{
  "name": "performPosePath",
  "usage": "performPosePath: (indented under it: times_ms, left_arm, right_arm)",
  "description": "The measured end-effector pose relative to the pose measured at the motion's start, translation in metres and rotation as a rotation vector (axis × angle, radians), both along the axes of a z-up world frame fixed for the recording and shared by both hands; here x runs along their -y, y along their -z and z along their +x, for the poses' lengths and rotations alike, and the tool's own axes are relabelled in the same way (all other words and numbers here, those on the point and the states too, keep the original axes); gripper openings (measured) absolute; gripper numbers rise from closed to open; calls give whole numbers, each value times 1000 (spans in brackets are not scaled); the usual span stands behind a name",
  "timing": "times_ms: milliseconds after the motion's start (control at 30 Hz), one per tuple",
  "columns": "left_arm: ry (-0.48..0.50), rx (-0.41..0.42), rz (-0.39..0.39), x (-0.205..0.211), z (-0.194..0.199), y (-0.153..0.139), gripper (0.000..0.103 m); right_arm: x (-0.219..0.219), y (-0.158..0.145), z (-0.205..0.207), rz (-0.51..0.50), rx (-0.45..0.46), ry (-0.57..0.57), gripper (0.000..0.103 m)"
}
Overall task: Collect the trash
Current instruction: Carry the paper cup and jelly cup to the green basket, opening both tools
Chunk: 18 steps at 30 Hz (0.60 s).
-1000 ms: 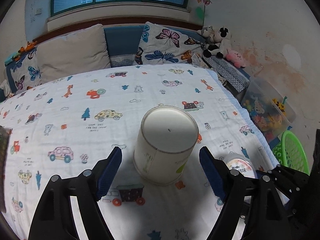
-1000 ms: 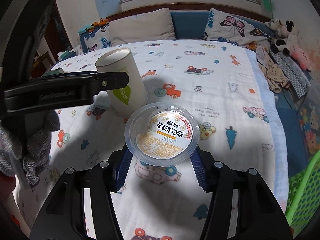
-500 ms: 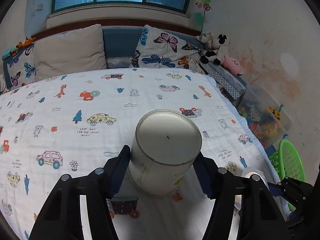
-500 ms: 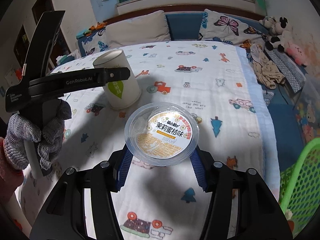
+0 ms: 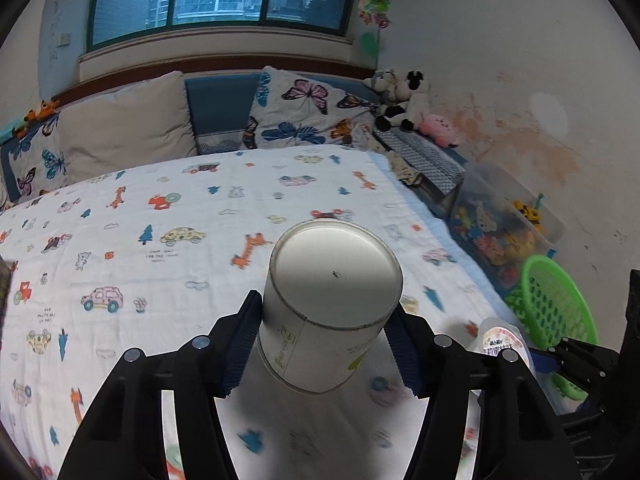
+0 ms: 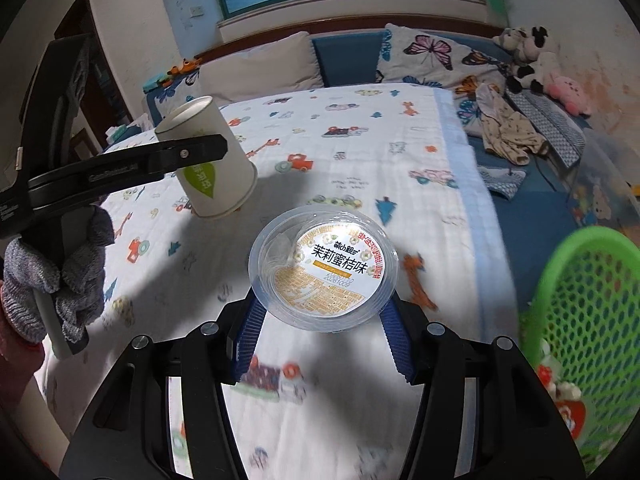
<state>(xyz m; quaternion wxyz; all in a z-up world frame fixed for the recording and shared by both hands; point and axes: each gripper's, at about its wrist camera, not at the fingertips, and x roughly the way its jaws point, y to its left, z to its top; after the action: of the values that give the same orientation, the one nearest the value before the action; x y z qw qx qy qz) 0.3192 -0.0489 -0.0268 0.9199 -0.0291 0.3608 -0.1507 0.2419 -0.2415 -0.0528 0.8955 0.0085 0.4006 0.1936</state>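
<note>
My left gripper (image 5: 322, 340) is shut on an upside-down white paper cup (image 5: 328, 304) with a green leaf print, held tilted above the patterned bed sheet (image 5: 160, 264). The cup (image 6: 208, 168) and the left gripper's finger also show in the right wrist view. My right gripper (image 6: 322, 320) is shut on a clear plastic jelly cup (image 6: 324, 268) with an orange-and-white label, lifted above the bed. The jelly cup (image 5: 502, 340) shows at the lower right of the left wrist view. A green mesh basket (image 6: 584, 320) stands at the right beside the bed, with trash in its bottom.
The basket also shows in the left wrist view (image 5: 556, 300). Pillows (image 5: 120, 128) and stuffed toys (image 5: 404, 108) line the far side. A clear bin of toys (image 5: 504, 224) and clothes (image 6: 504, 128) lie along the bed's right side.
My left gripper closed on the paper cup and lifted it, tilted, off the bed. My right gripper carried the jelly cup to the right, nearer the green basket.
</note>
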Motion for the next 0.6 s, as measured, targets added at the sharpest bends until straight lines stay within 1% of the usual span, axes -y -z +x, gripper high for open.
performPosePath:
  times_ms: [300, 433, 600]
  left_arm:
    - [87, 36, -2, 42, -37, -19, 58]
    - [129, 43, -7, 66, -49, -24, 58]
    - [178, 46, 5, 95, -59, -26, 58]
  right_arm:
    - [43, -11, -35, 5, 25, 82, 56]
    - [65, -14, -48, 4, 34, 122, 56]
    - [93, -13, -62, -5, 36, 171, 56]
